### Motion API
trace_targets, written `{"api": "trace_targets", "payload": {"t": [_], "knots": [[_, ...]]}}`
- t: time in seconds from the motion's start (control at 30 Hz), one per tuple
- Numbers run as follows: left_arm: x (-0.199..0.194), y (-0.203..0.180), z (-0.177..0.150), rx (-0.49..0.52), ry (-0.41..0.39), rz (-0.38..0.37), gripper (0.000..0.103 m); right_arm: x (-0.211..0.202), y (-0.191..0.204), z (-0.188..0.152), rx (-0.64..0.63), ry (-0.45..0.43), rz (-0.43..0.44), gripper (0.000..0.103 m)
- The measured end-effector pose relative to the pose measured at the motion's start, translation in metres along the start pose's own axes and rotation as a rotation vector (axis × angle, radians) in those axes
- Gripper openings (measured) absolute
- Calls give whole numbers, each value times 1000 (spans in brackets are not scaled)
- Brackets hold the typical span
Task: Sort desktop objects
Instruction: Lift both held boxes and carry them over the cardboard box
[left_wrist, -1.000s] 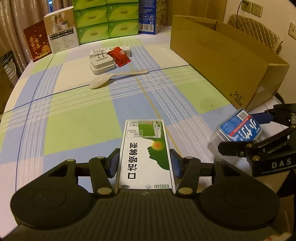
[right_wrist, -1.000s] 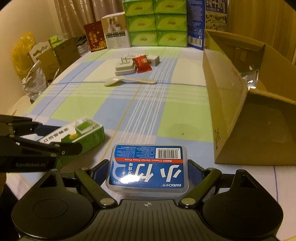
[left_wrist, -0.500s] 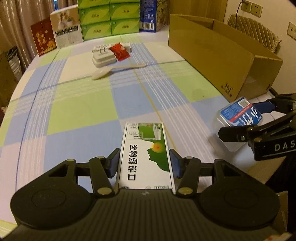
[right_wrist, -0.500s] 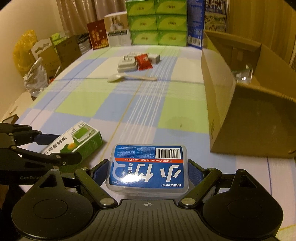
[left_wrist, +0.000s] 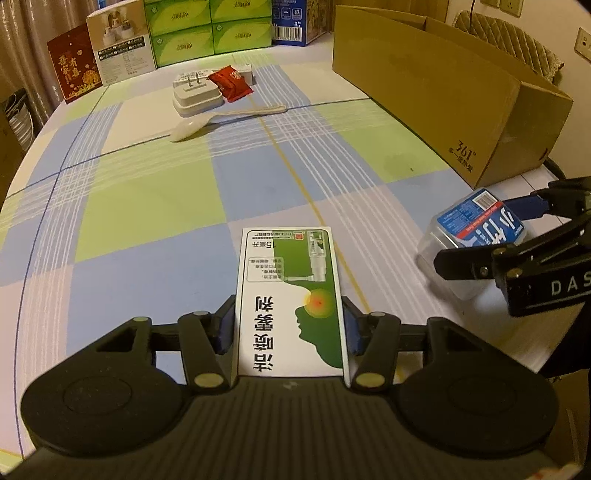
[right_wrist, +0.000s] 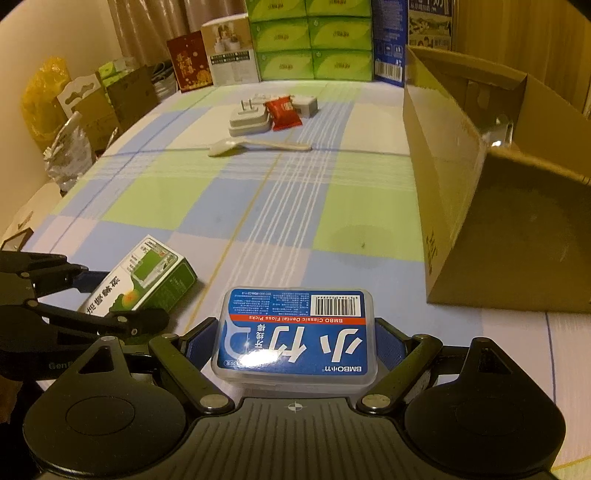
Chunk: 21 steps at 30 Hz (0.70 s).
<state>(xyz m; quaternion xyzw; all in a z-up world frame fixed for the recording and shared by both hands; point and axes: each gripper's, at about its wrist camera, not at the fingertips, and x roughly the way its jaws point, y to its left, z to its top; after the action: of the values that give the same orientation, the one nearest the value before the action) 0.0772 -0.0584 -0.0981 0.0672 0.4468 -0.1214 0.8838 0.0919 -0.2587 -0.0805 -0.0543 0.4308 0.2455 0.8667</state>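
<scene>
My left gripper (left_wrist: 290, 325) is shut on a green and white medicine box (left_wrist: 291, 291) and holds it above the near part of the checked tablecloth. The box also shows in the right wrist view (right_wrist: 140, 280). My right gripper (right_wrist: 295, 339) is shut on a clear floss-pick box with a blue label (right_wrist: 295, 332), to the right of the left one; it also shows in the left wrist view (left_wrist: 476, 229). An open cardboard box (right_wrist: 498, 192) stands on the right of the table.
Farther back lie a white spoon (left_wrist: 221, 120), a white plug adapter (left_wrist: 195, 96) and a red snack packet (left_wrist: 231, 83). Green tissue packs (left_wrist: 207, 33) and other cartons line the far edge. Bags and boxes (right_wrist: 85, 110) stand left of the table.
Both grippers have risen and drawn back toward the near edge with their boxes held; the table items look farther away and the cardboard box's opening shows more.
</scene>
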Motion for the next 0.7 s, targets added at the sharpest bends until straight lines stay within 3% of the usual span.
{"api": "trace_targets", "payload": {"t": [0.4,0.7], "knots": [[-44,-7,23,-18,-88,15,50,-47,-2,16,15,-104,-22,84],[-70,-32,45,-6,-146,-16,50,-93,-17,26,46,-193,-59,84]]}}
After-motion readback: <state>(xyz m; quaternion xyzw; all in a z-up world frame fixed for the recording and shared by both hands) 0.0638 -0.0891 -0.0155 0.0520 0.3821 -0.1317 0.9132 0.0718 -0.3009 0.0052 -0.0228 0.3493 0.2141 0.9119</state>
